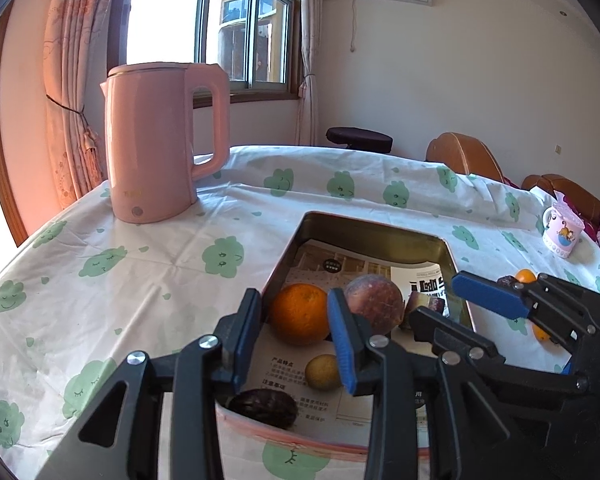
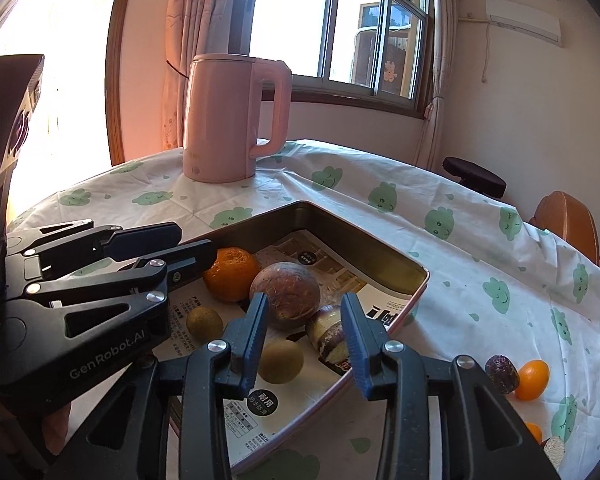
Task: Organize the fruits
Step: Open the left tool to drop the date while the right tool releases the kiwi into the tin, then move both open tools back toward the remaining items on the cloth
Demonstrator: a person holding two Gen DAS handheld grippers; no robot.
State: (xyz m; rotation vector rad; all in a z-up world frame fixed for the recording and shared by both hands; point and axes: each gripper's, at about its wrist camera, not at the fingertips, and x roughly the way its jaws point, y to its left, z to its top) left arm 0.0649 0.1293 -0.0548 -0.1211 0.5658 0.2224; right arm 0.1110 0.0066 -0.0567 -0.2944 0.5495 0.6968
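Observation:
A metal tray (image 1: 374, 229) (image 2: 364, 250) lined with printed paper holds an orange (image 1: 299, 312) (image 2: 232, 274), a brown-purple round fruit (image 1: 374, 308) (image 2: 286, 294), two small yellow-green fruits (image 2: 204, 322) (image 2: 281, 361), a purple-and-white chunk (image 2: 327, 336) and a dark fruit (image 1: 264, 408) at the near rim. My left gripper (image 1: 296, 340) (image 2: 180, 245) hangs open over the tray's near left part, with nothing between its blue pads. My right gripper (image 2: 305, 344) (image 1: 460, 310) stands open over the near right part, also holding nothing.
A pink kettle (image 1: 160, 144) (image 2: 236, 118) stands behind the tray on the cloud-print tablecloth. Right of the tray lie a dark fruit (image 2: 502, 374) and small orange fruits (image 2: 533, 374). A printed mug (image 1: 562, 232) sits at the far right. Chairs stand beyond the table edge.

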